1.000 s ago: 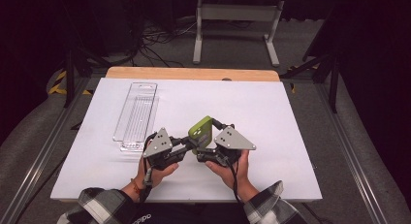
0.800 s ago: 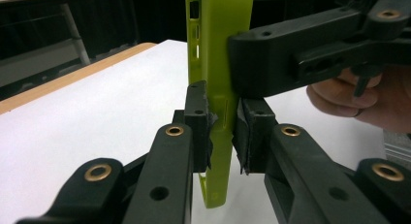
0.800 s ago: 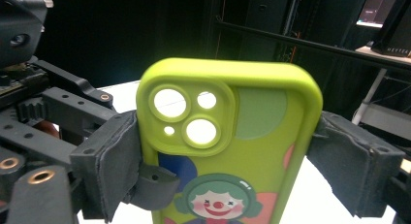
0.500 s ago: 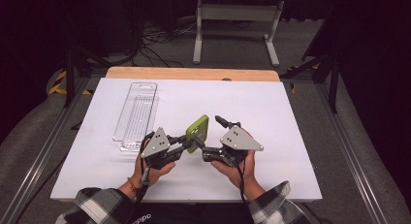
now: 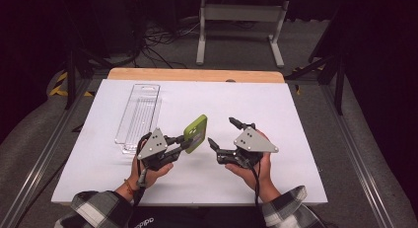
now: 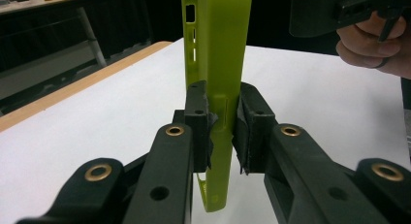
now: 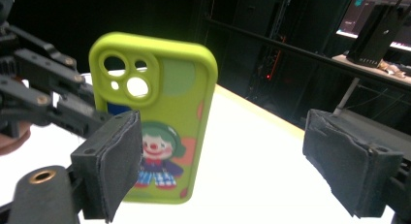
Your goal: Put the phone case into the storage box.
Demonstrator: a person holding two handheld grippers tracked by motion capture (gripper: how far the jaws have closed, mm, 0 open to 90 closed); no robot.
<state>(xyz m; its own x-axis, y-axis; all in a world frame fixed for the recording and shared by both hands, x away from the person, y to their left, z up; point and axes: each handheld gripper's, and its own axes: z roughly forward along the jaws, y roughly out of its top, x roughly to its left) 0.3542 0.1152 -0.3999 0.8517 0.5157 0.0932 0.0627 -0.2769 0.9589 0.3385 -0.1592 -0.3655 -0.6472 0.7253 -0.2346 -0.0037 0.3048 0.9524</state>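
while the left gripper (image 5: 181,143) pinches the green phone case (image 5: 196,133) upright by its edges, the right gripper (image 5: 223,135), jaws spread wide and empty, waits at its 3 o'clock, likely to take it.

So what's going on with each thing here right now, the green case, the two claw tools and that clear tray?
Green phone case: empty, upright, lifted off the table, clamped on its edges.
Left gripper: shut on the case.
Right gripper: open, holding nothing, apart from the case.
Clear plastic tray: empty, flat on the white table.
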